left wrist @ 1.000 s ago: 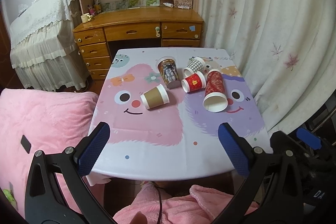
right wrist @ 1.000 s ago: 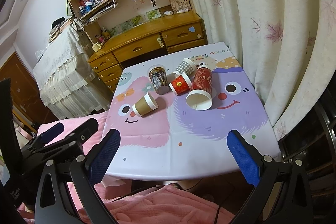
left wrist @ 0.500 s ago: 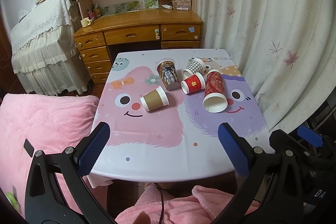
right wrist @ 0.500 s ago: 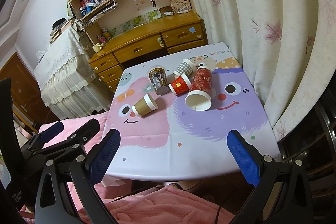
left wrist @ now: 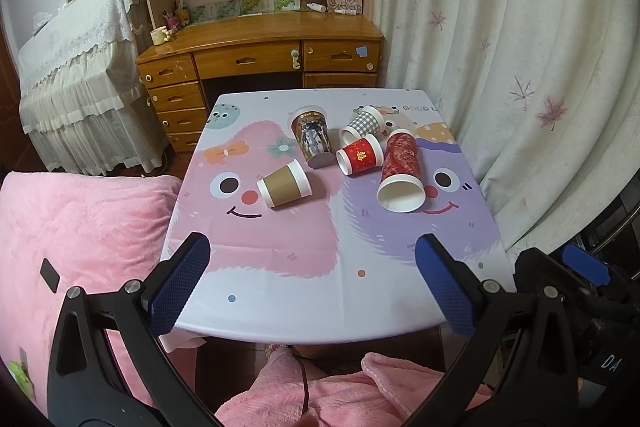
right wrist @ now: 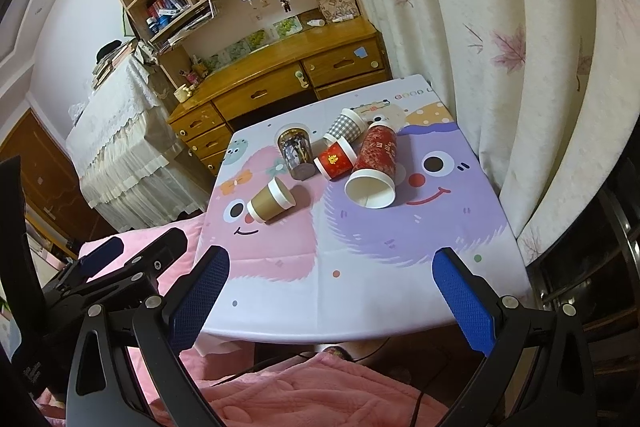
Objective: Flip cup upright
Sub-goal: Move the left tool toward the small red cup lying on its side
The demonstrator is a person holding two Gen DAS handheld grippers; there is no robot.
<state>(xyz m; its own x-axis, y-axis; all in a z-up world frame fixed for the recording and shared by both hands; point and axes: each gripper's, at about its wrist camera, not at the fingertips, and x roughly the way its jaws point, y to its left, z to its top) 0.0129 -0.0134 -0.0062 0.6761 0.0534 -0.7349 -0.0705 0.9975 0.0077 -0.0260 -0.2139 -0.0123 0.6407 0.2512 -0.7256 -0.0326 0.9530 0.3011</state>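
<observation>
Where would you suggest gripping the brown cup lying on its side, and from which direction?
Grip the brown cup across its mid-wall, coming from above with the left gripper. It lies apart from the other cups, white-rimmed mouth toward the far right, so its round sides are clear for the fingers.

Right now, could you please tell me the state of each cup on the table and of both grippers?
brown cup: on its side, apart from the others
dark printed cup: on its side
checked cup: on its side
small red cup: on its side
tall red cup: on its side, mouth toward the camera
left gripper: jaws open, empty
right gripper: jaws open, empty
</observation>
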